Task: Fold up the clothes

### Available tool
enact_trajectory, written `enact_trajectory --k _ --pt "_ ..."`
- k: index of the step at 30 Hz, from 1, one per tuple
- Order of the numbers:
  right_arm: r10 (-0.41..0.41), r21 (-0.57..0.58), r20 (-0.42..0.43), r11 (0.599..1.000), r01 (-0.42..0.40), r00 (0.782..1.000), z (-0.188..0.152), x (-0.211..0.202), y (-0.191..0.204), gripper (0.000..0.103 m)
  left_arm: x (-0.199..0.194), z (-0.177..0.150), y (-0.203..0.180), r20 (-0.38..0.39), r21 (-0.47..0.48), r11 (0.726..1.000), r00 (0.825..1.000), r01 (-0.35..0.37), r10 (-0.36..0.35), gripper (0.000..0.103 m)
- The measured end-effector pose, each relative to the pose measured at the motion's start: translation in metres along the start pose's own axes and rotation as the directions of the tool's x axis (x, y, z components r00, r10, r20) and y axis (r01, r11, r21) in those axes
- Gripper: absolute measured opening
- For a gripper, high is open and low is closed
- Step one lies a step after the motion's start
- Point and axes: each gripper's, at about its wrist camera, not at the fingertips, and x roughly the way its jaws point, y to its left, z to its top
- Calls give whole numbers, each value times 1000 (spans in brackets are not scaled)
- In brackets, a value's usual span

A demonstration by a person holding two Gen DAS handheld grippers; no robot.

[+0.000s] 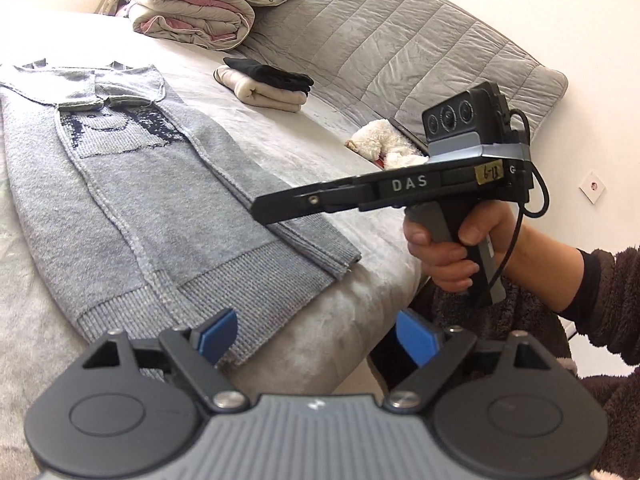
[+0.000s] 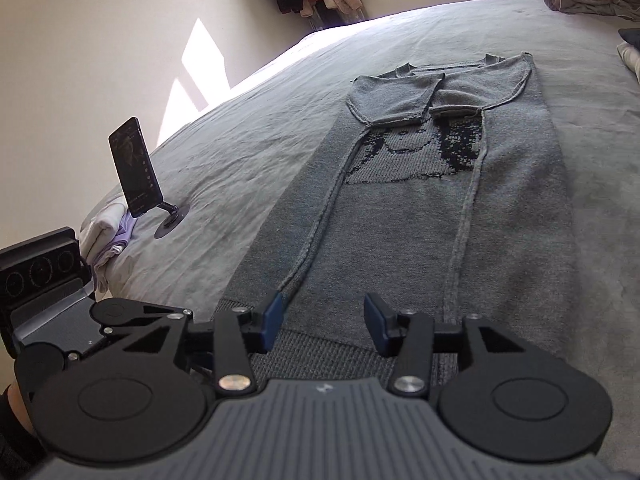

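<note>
Bedroom inspected: a grey-sheeted bed [image 2: 248,148] carries the grey knit sweater [image 2: 404,216], laid flat with both sleeves folded across the chest, hem toward the bed's near edge, evidently ready for the lengthwise fold. Left tool [image 1: 316,338] hangs released over the hem corner, nothing between its blue pads. Right tool [image 2: 322,316] hovers above the ribbed hem, jaws parted and empty. Finished folded garments [image 1: 266,84] sit near the quilted headboard [image 1: 400,52], clear of the work. A phone on a stand [image 2: 136,168] faces the bed.
</note>
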Motion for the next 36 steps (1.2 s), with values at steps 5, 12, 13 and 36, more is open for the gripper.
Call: enact_trajectory --k 5,12,13,36 --pt "-43 54 68 998 40 997 -7 -29 -30 62 -13 7 0 56 -44 998 997 -49 52 93" --pt "-100 239 140 969 65 985 -7 -50 -70 72 -22 14 20 82 -211 966 982 -152 172 101" --pt "-99 265 148 963 57 984 -7 -53 -75 74 -23 14 24 74 -240 956 979 -168 191 101" --pt "127 631 58 764 -134 990 -38 -88 -153 84 -76 -18 93 108 -630 774 979 -65 171 100"
